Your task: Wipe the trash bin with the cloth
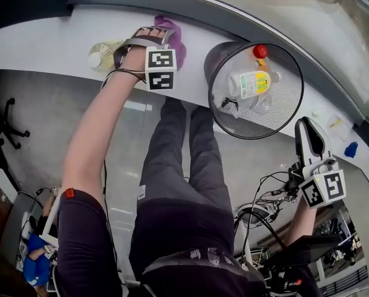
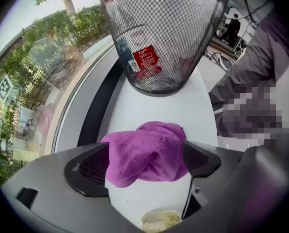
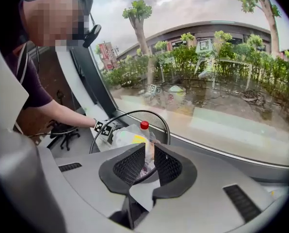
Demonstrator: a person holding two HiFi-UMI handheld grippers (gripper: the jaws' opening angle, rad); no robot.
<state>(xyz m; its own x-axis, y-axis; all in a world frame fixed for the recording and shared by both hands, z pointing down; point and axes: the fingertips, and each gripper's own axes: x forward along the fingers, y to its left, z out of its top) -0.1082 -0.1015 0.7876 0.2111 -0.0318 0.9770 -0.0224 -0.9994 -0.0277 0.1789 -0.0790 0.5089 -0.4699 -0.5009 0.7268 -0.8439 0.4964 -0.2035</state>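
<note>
Surface: a curved white ledge (image 1: pixel 54 42) runs along a window (image 3: pixel 222 106) that looks onto trees and hedges. Below the ledge is grey floor with an office chair (image 1: pixel 5 125). The person stands close against the ledge.

Trash bin (image 1: pixel 283 113): black wire mesh. It stands upright on the ledge to the right of centre, with its long axis vertical, its open mouth up and its body tapering to a narrower base. It contains a plastic bottle (image 1: pixel 251 82) with a red cap, lying among clear wrappers.

Left gripper (image 1: pixel 148 36): points steeply down at the ledge, left of the bin and apart from it. Its jaws are spread wide. The left gripper view (image 2: pixel 144 164) shows the cloth lying between them, bunched and reaching from one pad to the other. Pad pressure on it is not evident.

Right gripper (image 1: pixel 311 132): held off the ledge on the near right side of the bin, not touching it. Its own view (image 3: pixel 148 152) shows the jaws nearly pressed together with only a narrow slit between them. Nothing is gripped, and the bin rim (image 3: pixel 130 113) appears beyond them.

Cloth (image 2: pixel 147 152): purple, crumpled, resting on the ledge, with the bin base (image 2: pixel 149 81) standing beyond it.

Round yellowish object (image 1: pixel 101 55): on the ledge just beside the left gripper. It is possibly a lid, but the view does not settle this.
</note>
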